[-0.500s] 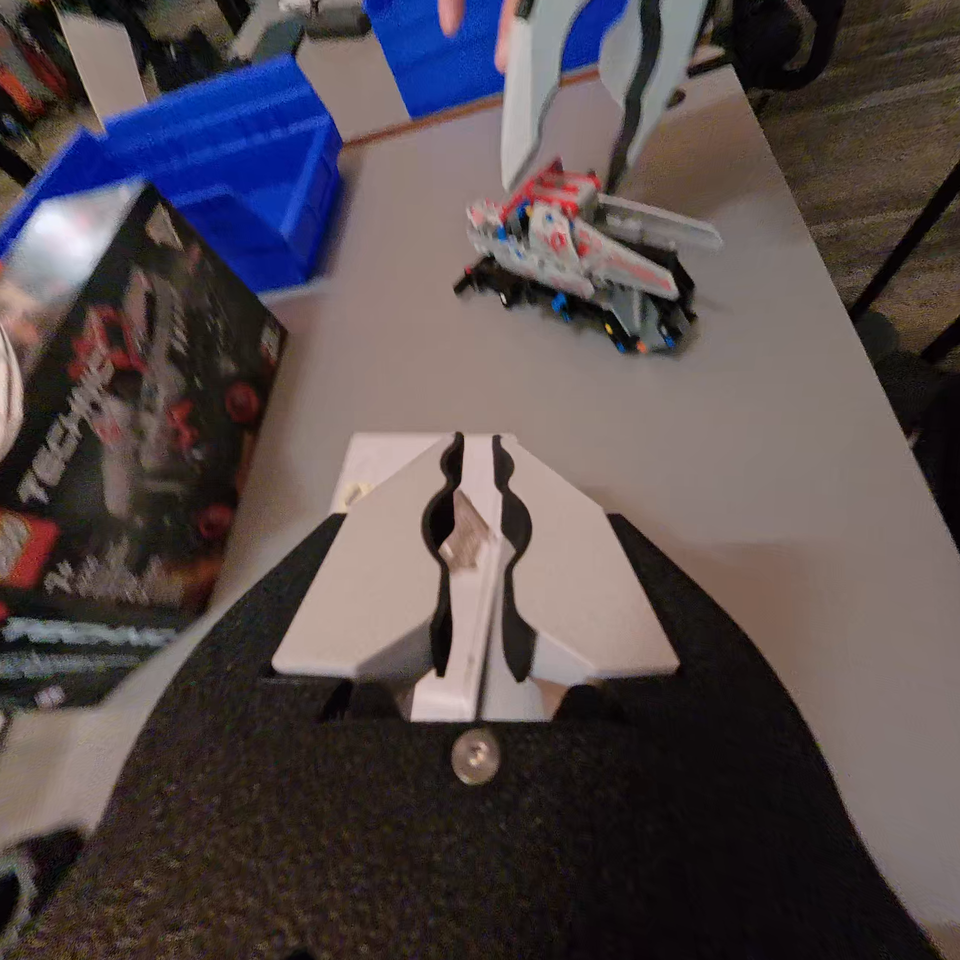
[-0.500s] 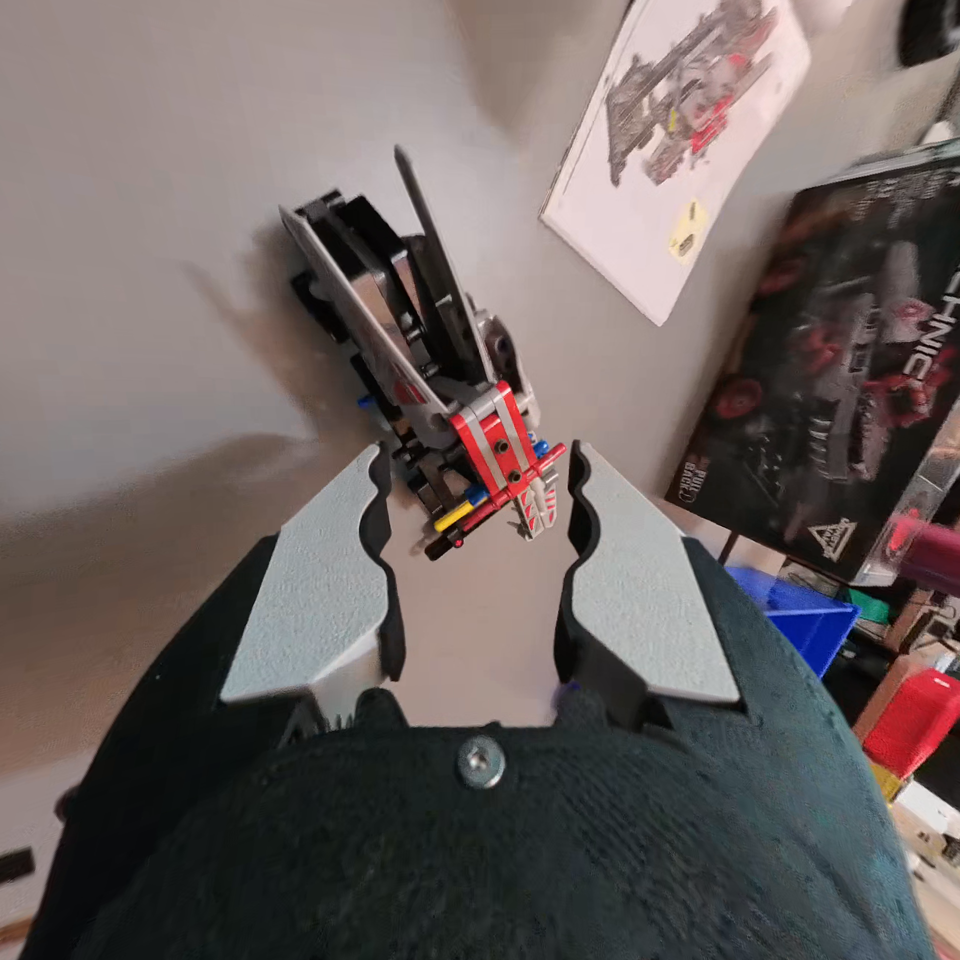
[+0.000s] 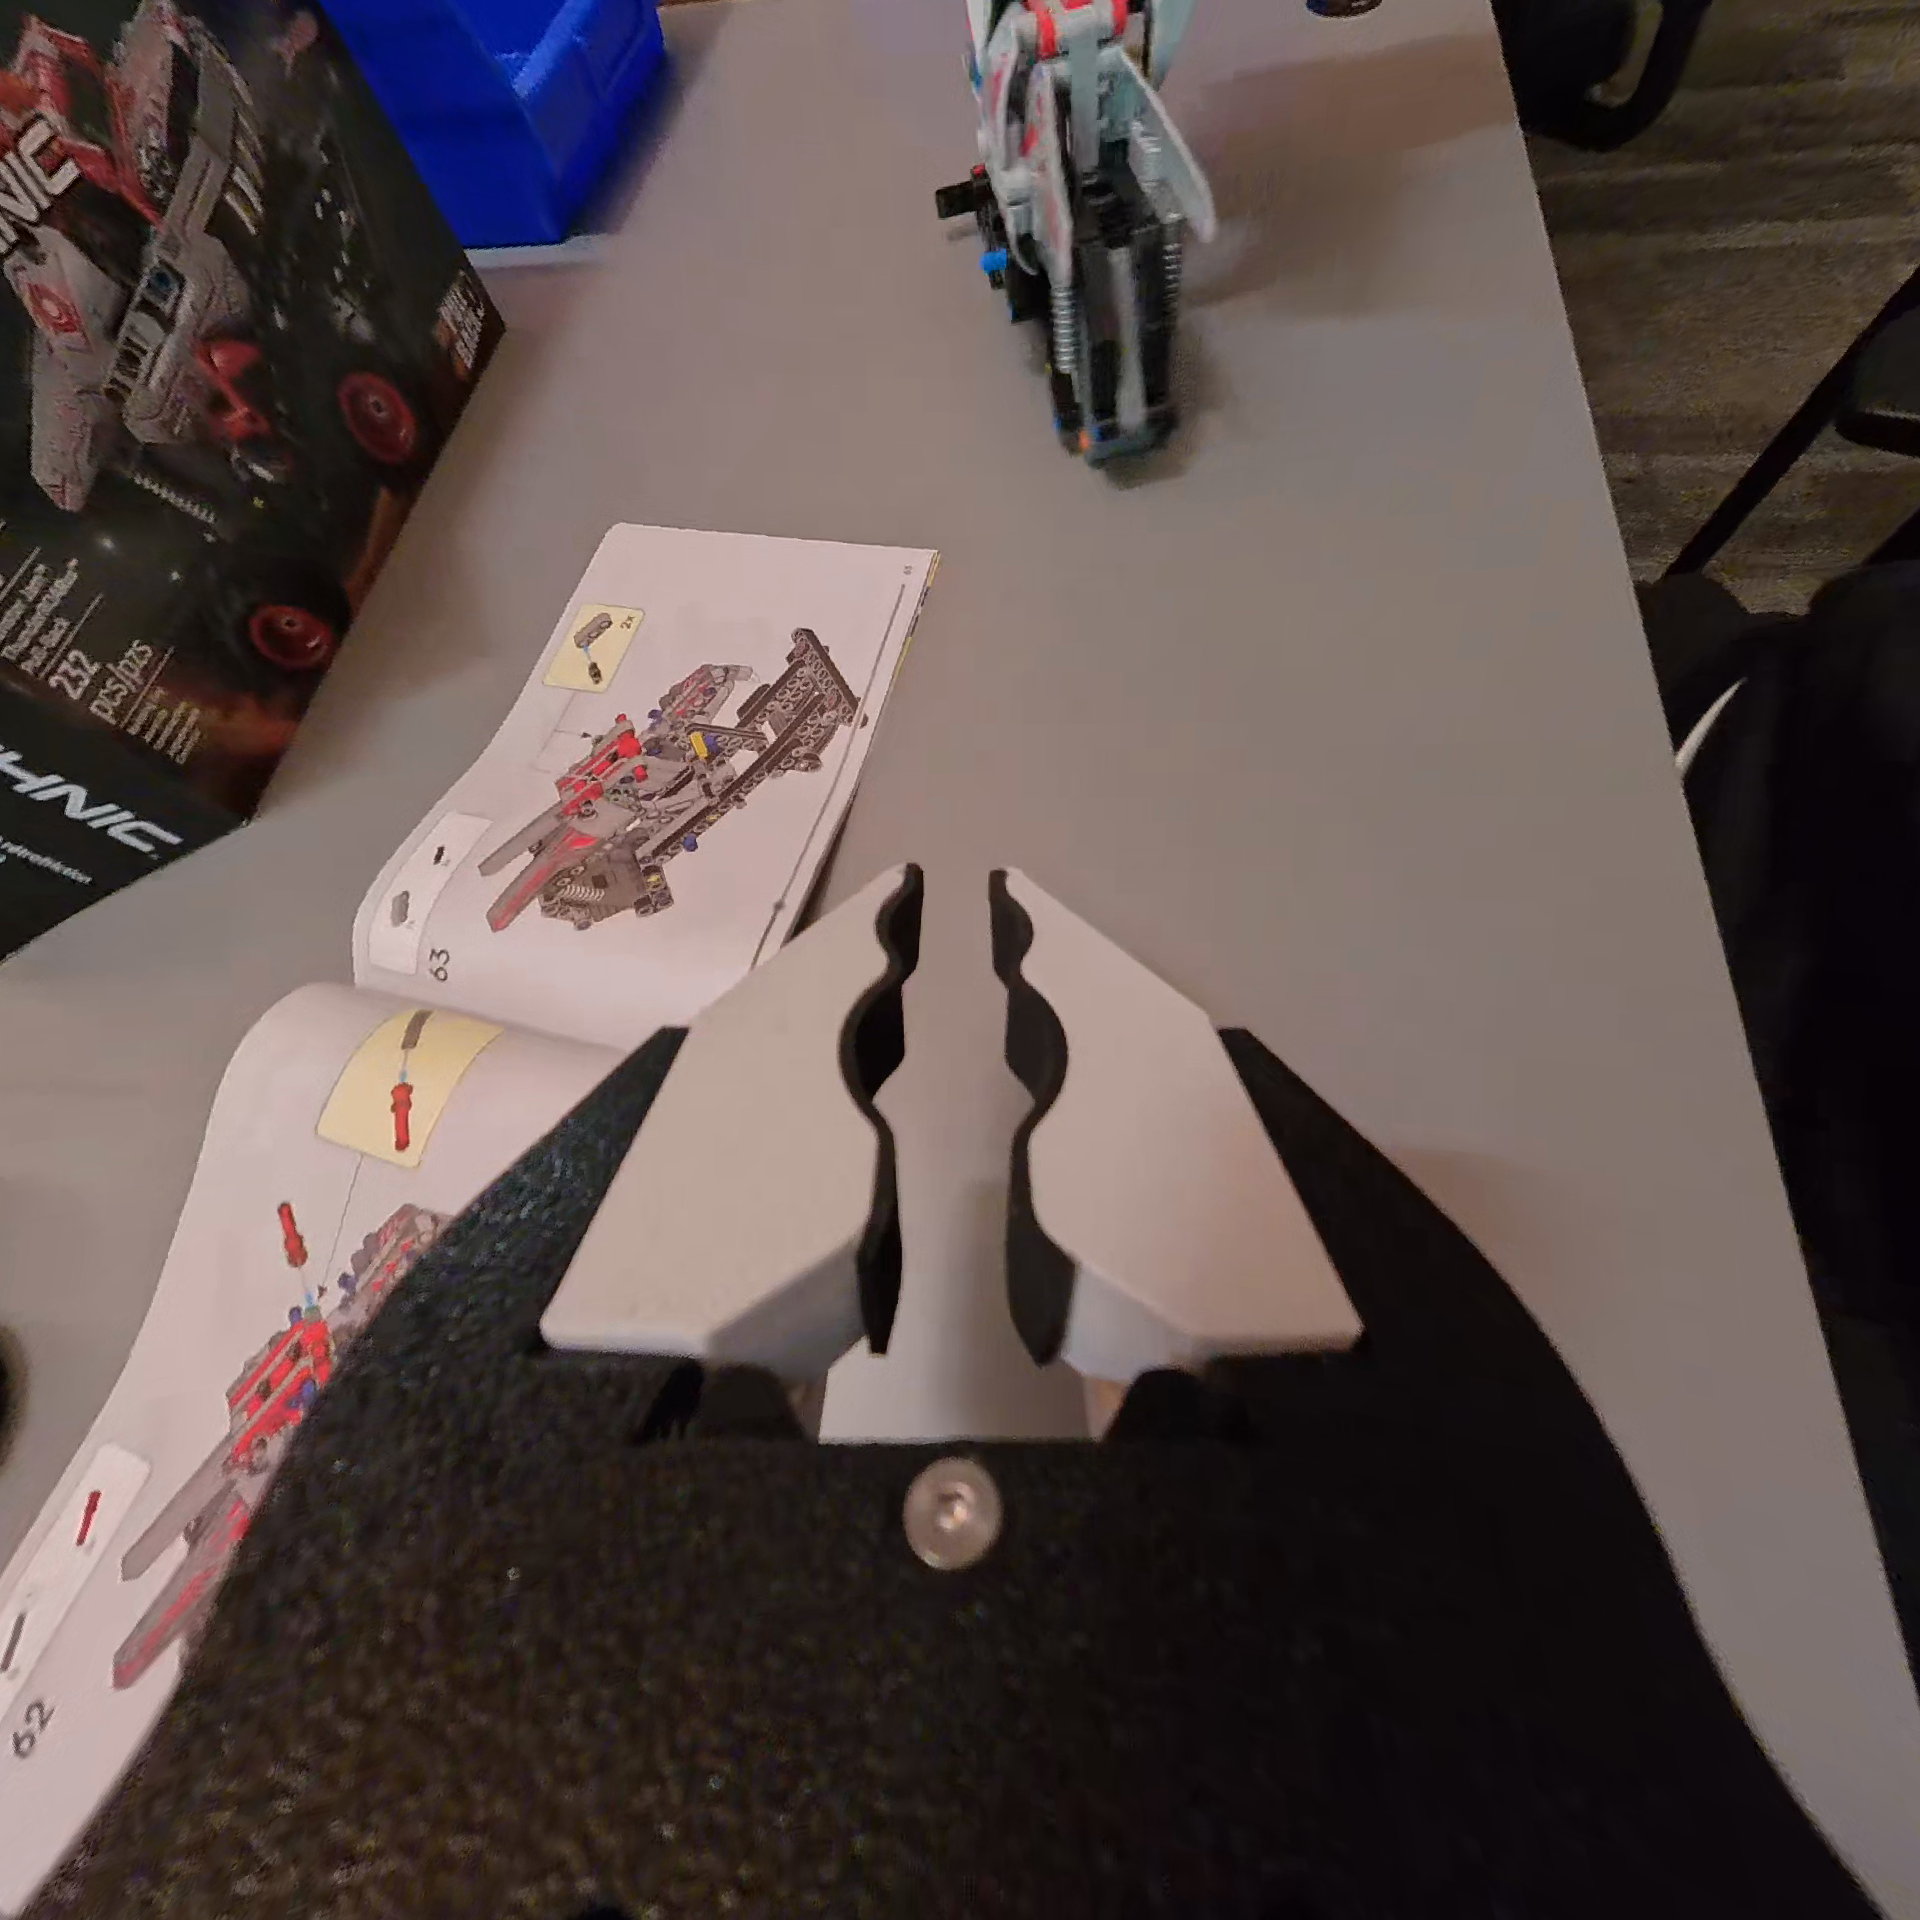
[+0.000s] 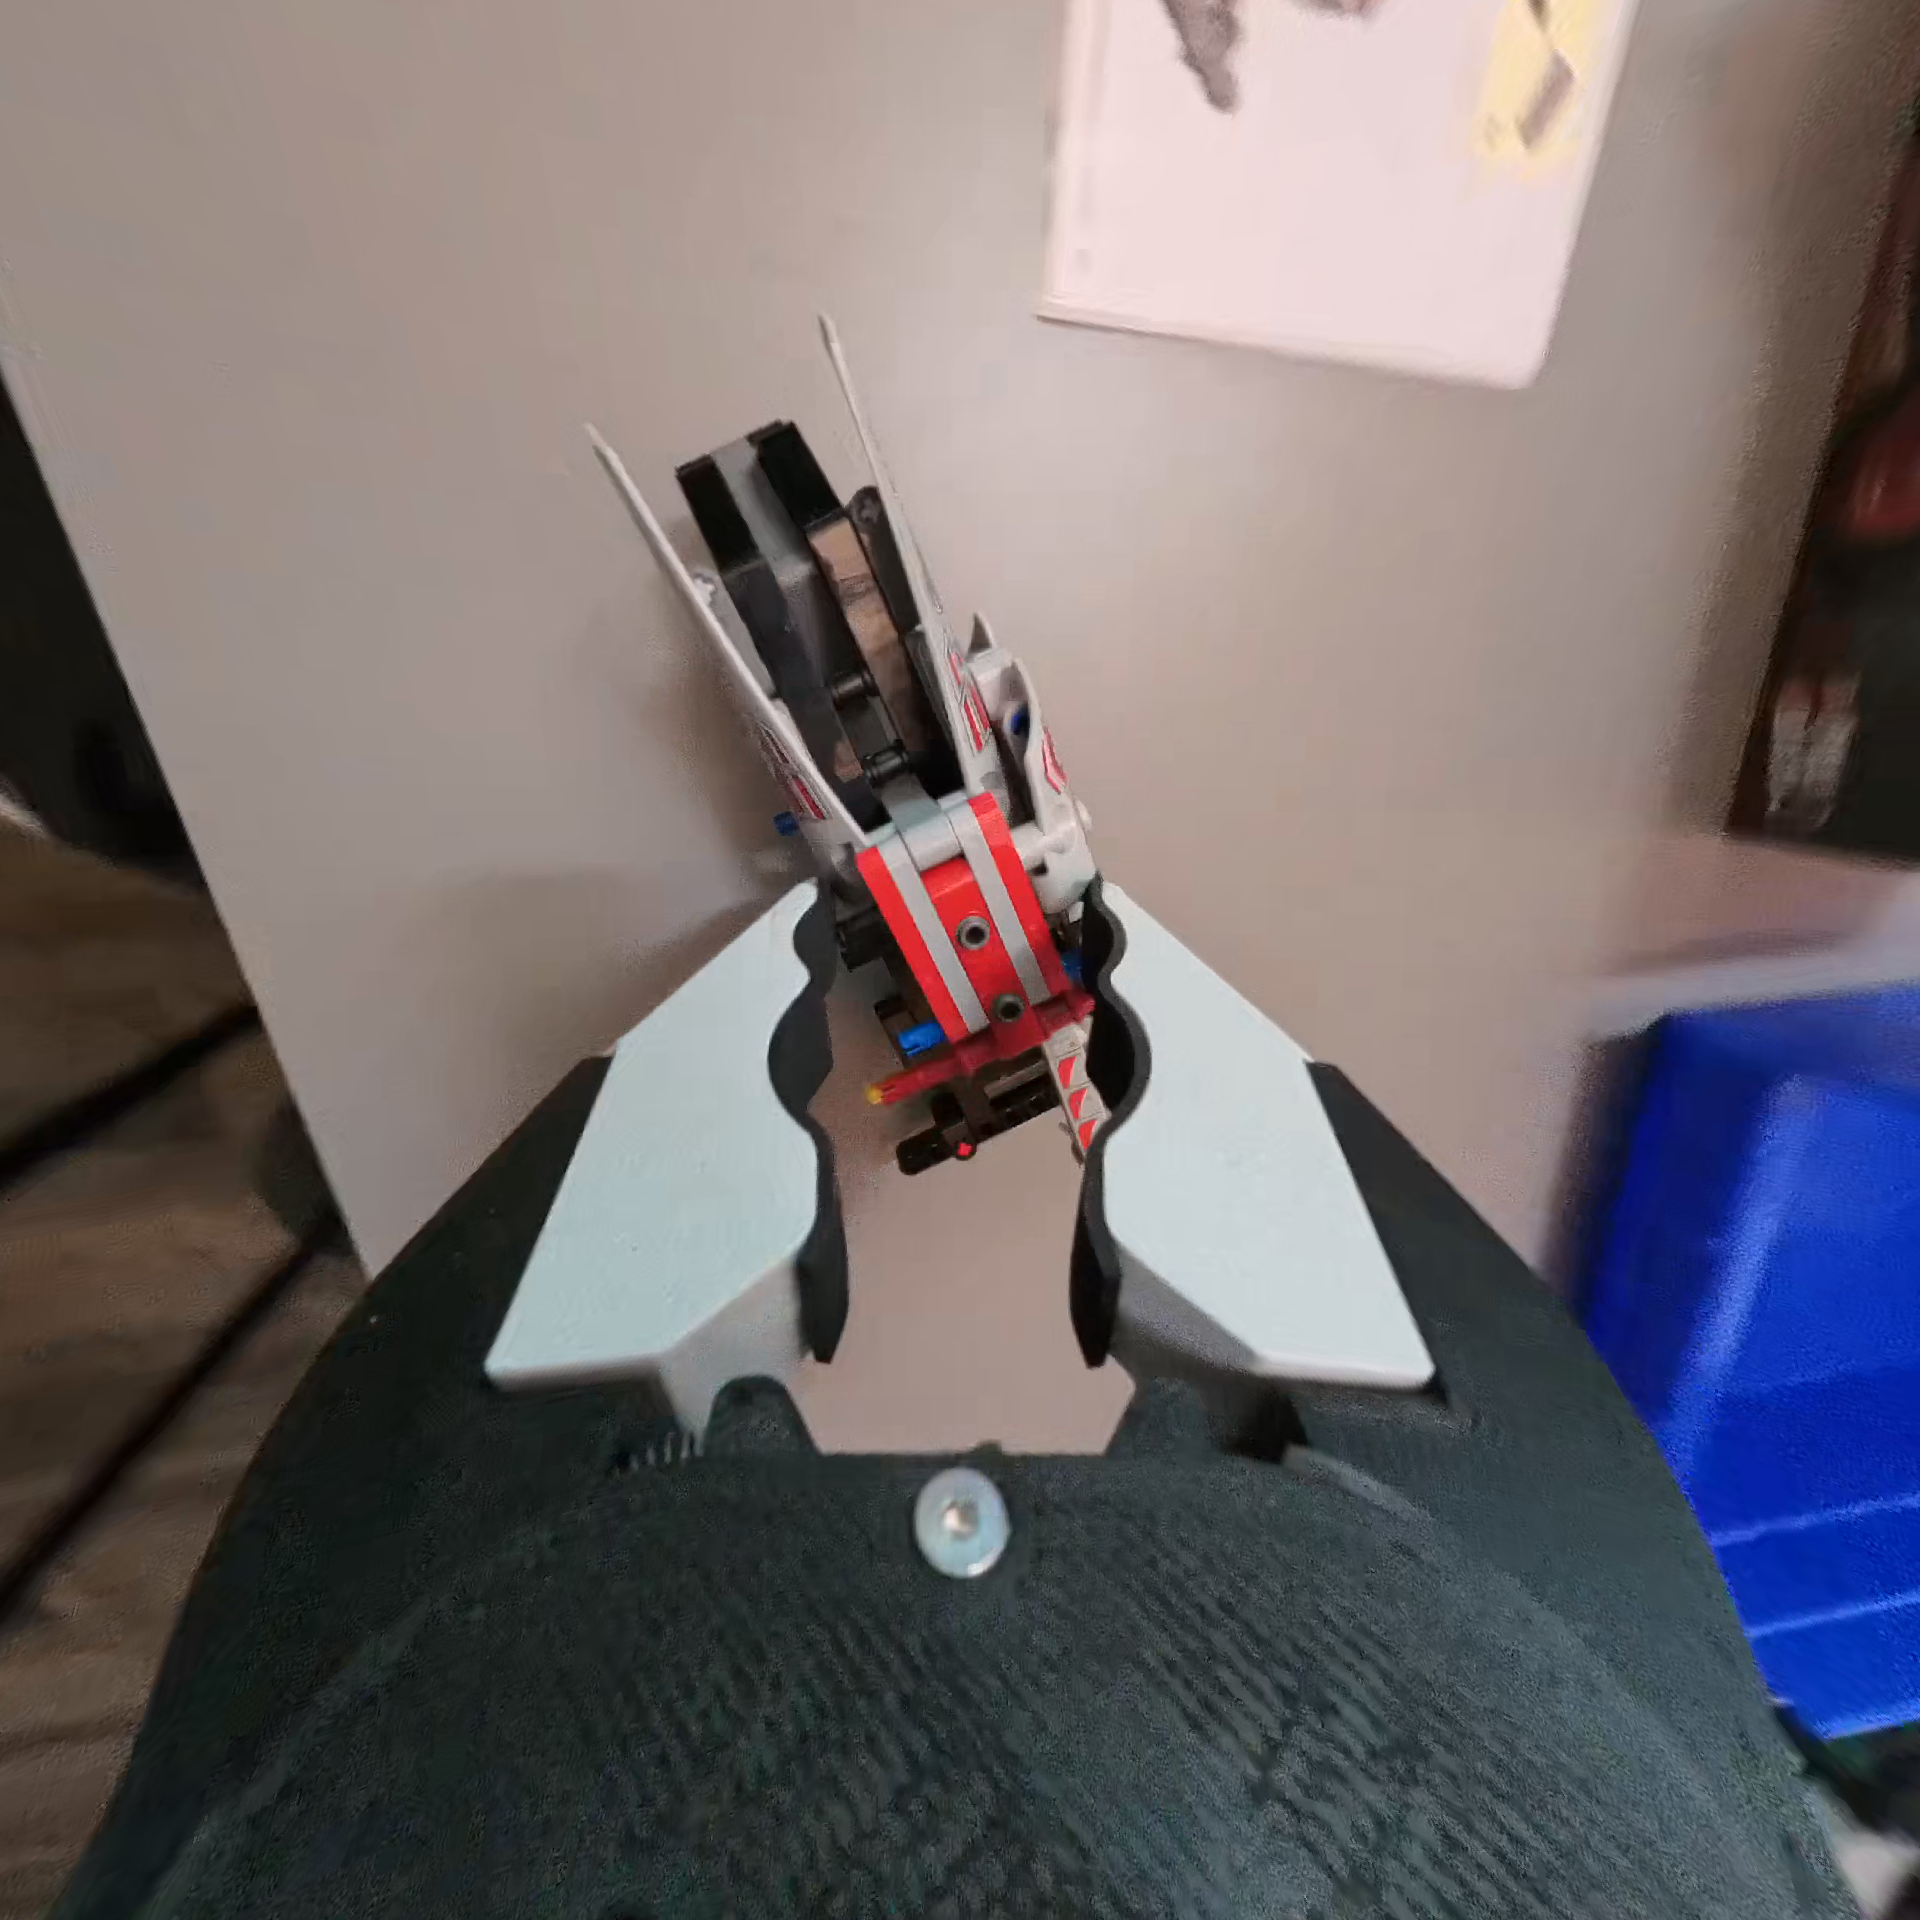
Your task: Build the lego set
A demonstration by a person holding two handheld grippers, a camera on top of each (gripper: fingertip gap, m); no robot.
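Lego model (image 4: 935, 831) upended, long axis vertical, nose up

A plain grey counter (image 3: 1299, 727) fills most of the left wrist view under soft, even indoor light. At 2 o'clock, mottled grey-brown carpet (image 3: 1714, 208) runs beyond its edge, crossed by thin black furniture legs (image 3: 1797, 416). At 11 o'clock stands a blue storage bin (image 3: 499, 104).

Left gripper (image 3: 954, 904) over the grey table (image 3: 1299, 831)

We see its jaws slightly parted and empty; beside it lies the open instruction booklet (image 3: 665, 769), beyond it the lego model (image 3: 1091, 239).
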